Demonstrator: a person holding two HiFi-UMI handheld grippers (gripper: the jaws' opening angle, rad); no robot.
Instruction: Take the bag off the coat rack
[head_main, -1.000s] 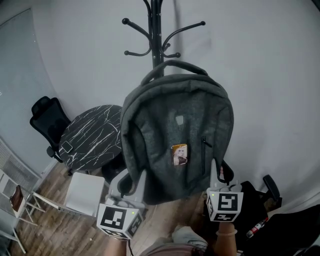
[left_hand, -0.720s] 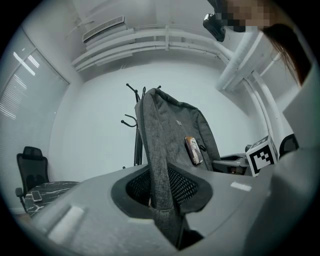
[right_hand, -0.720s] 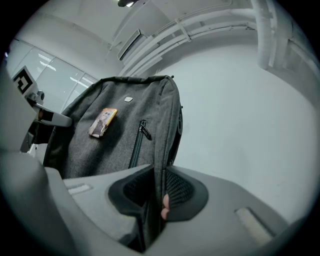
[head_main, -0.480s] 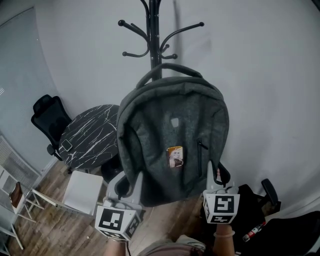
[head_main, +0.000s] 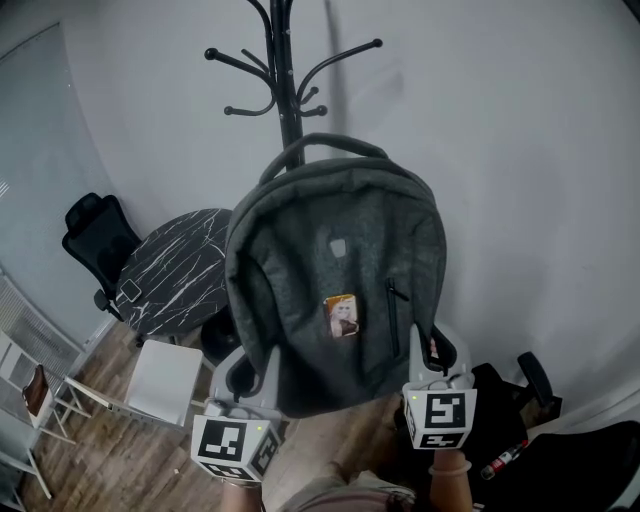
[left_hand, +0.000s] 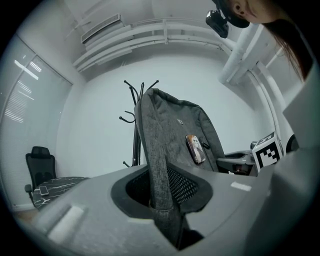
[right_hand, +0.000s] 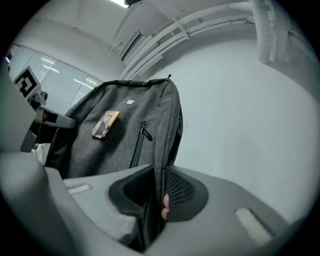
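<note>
A grey backpack (head_main: 335, 270) with a small picture tag (head_main: 341, 314) on its front is held up between both grippers, in front of the black coat rack (head_main: 285, 90). Its top handle (head_main: 320, 148) stands free below the rack's hooks, touching none that I can see. My left gripper (head_main: 255, 365) is shut on the bag's lower left edge, the fabric pinched between the jaws (left_hand: 162, 200). My right gripper (head_main: 430, 345) is shut on the lower right edge (right_hand: 157, 200). In the left gripper view the rack (left_hand: 135, 120) stands behind the backpack (left_hand: 175, 130).
A round black marble table (head_main: 175, 275) and a black office chair (head_main: 95, 240) stand at the left, with a white stool (head_main: 165, 385) nearer me. Dark gear (head_main: 530, 380) lies on the floor at the right. A pale wall rises behind the rack.
The bag and the rack have both slid left in the head view. The bag's handle sits a little lower relative to the hooks. Both grippers keep their hold.
</note>
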